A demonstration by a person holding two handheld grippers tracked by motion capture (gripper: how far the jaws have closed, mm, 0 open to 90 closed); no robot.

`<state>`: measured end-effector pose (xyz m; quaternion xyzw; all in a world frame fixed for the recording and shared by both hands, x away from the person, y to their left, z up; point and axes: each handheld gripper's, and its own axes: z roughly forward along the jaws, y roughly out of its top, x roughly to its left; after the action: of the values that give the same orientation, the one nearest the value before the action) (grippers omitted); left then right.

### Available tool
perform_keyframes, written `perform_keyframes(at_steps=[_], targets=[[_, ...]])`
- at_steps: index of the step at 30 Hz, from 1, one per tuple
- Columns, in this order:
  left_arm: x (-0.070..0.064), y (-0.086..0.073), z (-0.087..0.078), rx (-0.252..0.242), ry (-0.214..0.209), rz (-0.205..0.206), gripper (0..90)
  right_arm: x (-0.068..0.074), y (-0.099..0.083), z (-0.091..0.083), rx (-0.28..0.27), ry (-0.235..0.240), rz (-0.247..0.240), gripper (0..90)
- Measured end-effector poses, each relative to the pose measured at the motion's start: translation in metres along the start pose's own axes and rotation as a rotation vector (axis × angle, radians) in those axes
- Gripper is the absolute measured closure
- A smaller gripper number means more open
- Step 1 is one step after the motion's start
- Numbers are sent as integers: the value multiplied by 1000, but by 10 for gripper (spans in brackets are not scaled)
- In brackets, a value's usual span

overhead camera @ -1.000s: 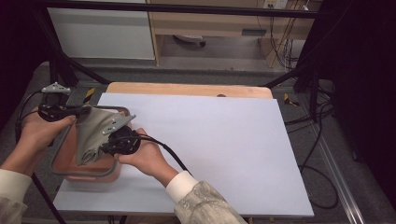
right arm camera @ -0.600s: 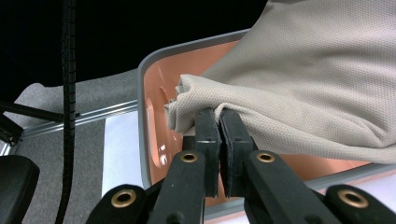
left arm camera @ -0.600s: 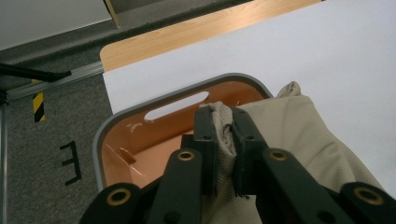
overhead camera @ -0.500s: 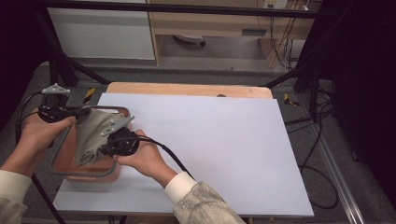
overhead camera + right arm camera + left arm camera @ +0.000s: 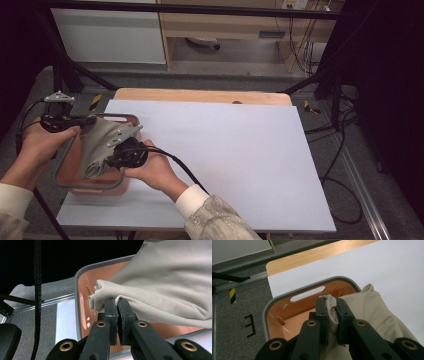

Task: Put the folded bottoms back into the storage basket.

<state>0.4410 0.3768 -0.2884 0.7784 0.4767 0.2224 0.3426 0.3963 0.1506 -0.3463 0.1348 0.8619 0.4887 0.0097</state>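
Both grippers, left (image 5: 85, 121) and right (image 5: 112, 159), pinch the cloth (image 5: 100, 145) above the basket (image 5: 65, 170) at nine o'clock; thin edge grips may slip, dropping it outside.

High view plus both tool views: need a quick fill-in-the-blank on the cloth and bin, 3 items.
1. The beige knitted cloth hangs over the orange plastic bin with the ____ rim.
2. The left tool is ____ on the cloth.
3. The bin sits at the ____ edge of the white table sheet in the high view.

Missing words: grey; shut; left
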Motion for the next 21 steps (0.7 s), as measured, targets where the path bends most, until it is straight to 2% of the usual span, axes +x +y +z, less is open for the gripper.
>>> perform_keyframes(at_steps=[10,18,20,21], targets=[[2,-2,2,12,11,7,827,0,-1,6,2,2,4,874],[9,-6,5,35,25,5,825,-2,-3,13,6,3,11,871],[10,-9,10,56,5,20,803,-3,-4,16,19,11,22,839],[11,-10,12,60,16,19,757,-4,-5,17,30,20,26,787]])
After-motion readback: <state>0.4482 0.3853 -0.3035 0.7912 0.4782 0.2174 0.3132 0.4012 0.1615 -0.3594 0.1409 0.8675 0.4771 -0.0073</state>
